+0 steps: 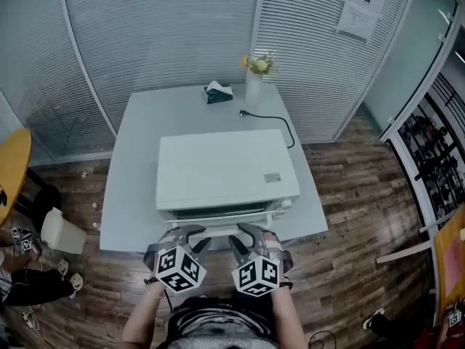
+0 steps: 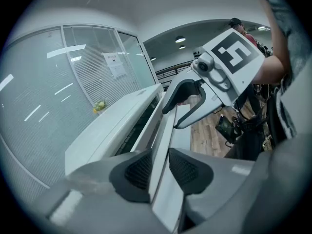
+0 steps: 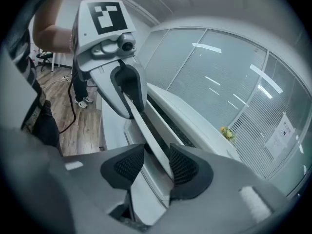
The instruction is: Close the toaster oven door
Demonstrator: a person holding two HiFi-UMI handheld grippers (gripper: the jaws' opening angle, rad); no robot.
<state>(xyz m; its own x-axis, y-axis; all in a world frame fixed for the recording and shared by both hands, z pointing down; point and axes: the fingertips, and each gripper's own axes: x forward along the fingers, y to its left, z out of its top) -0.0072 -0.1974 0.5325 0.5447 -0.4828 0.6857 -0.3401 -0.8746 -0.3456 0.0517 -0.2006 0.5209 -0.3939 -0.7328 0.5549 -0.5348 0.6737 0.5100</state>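
A white toaster oven (image 1: 221,169) stands on a grey table (image 1: 134,158). Its door (image 1: 218,213) leans partway open toward me, with the white handle bar (image 1: 218,230) along its front edge. My left gripper (image 1: 190,233) holds the bar's left part; in the left gripper view (image 2: 160,167) both pads press on the handle bar (image 2: 163,135). My right gripper (image 1: 244,233) is at the bar's right part. In the right gripper view (image 3: 157,165) the handle bar (image 3: 146,130) runs between the jaws, and a gap shows beside one pad.
A vase of yellow flowers (image 1: 254,78), a dark tissue box (image 1: 218,91) and the oven's black cord (image 1: 272,121) lie at the table's back. A white bin (image 1: 59,231) stands on the wood floor at left. Blinds and glass walls close the space behind.
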